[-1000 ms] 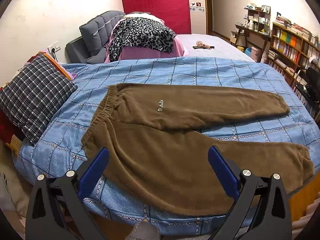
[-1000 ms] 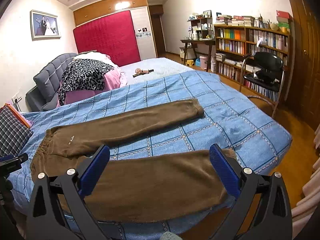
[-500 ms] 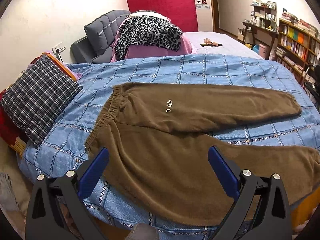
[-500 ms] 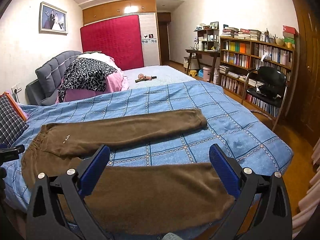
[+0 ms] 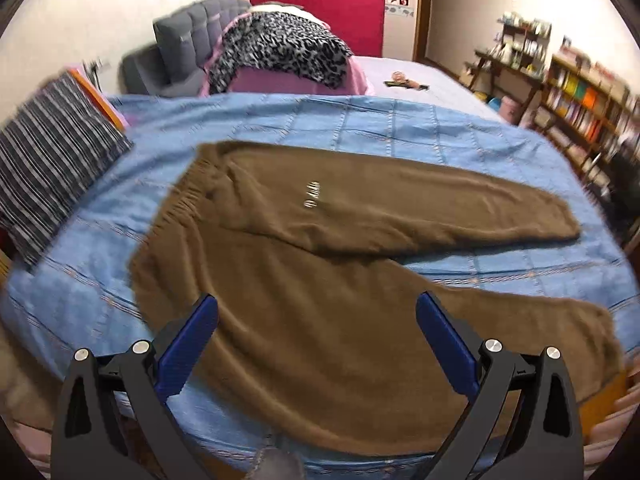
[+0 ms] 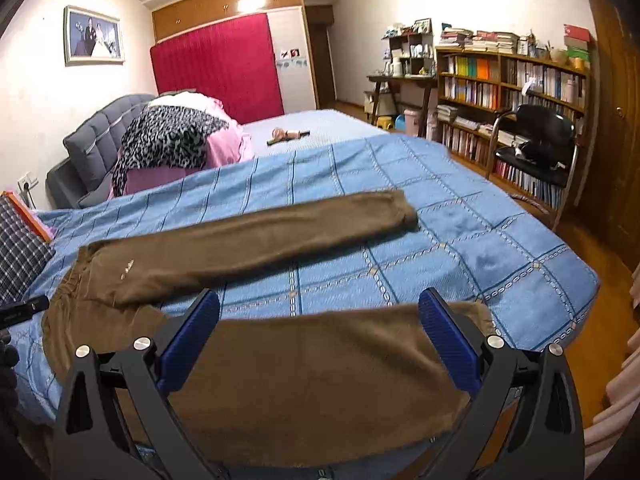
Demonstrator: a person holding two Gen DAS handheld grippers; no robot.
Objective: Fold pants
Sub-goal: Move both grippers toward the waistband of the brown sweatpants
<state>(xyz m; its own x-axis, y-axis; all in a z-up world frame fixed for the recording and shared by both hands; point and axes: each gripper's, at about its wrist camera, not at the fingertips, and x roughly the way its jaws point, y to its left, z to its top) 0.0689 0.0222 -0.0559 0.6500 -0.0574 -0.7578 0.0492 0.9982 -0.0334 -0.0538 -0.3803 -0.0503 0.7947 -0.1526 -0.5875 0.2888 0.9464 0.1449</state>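
Tongs both gape wide for me, left gripper (image 5: 316, 320) and right gripper (image 6: 318, 316) empty above pants (image 5: 320, 300); left view blurred.

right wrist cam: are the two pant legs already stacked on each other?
No. The far leg and near leg of the pants lie apart, with a strip of blue bedspread showing between them.

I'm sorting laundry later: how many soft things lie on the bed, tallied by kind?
Brown pants: 1
Blue quilt: 1
Plaid pillow: 1
Leopard-print throw: 1
Pink bedding: 1
Total: 5
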